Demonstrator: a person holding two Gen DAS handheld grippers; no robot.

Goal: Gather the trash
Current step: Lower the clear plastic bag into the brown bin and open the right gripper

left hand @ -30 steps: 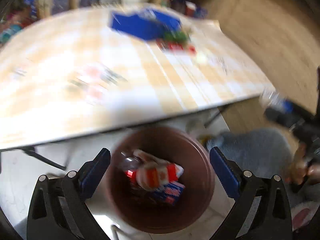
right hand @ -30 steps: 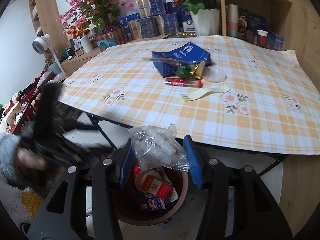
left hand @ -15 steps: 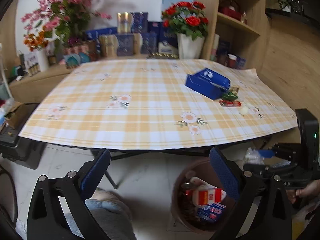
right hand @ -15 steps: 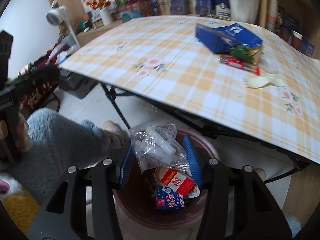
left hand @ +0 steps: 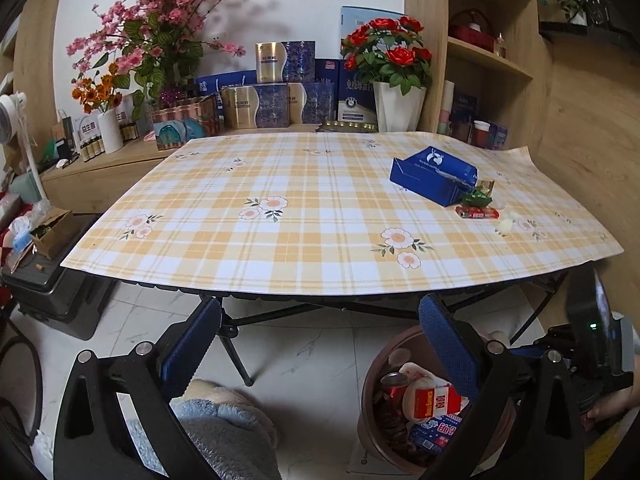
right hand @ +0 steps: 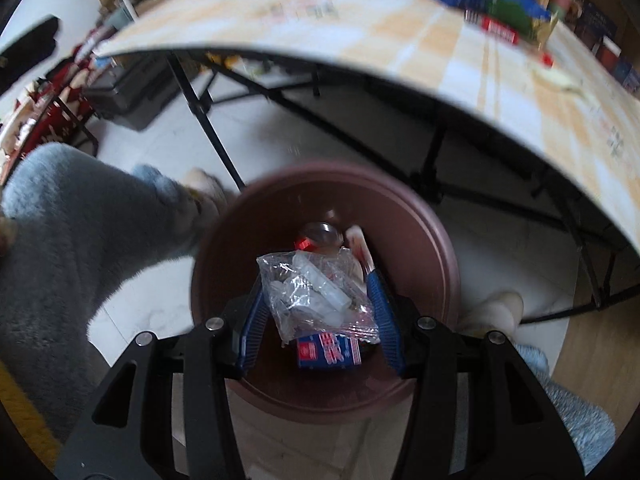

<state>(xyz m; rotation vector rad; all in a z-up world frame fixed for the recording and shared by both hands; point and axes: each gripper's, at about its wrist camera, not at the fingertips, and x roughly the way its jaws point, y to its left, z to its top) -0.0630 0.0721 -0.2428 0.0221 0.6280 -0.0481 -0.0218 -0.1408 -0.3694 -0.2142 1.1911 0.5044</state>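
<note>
Across the room stretches a folding table [left hand: 304, 216] under a smooth checked cloth of orange and white with printed flowers, its black legs crossed beneath. On the pale marbled floor beside it stands a round, brown plastic bin [right hand: 424, 240] with a broad rim, already holding a can, a red-and-white cup and a blue packet. On the tabletop lie a blue cardboard box [left hand: 434, 174], a crumpled green wrapper [left hand: 476, 199] and a red wrapper [left hand: 478, 212]. Steeply tilted over the bin's mouth, the right gripper [right hand: 320, 312] pinches a crinkled clear plastic bag [right hand: 316, 292] between its blue ribbed pads. Angled gently down toward the table edge, the left gripper [left hand: 320, 344] stands wide with nothing between its fingers.
</note>
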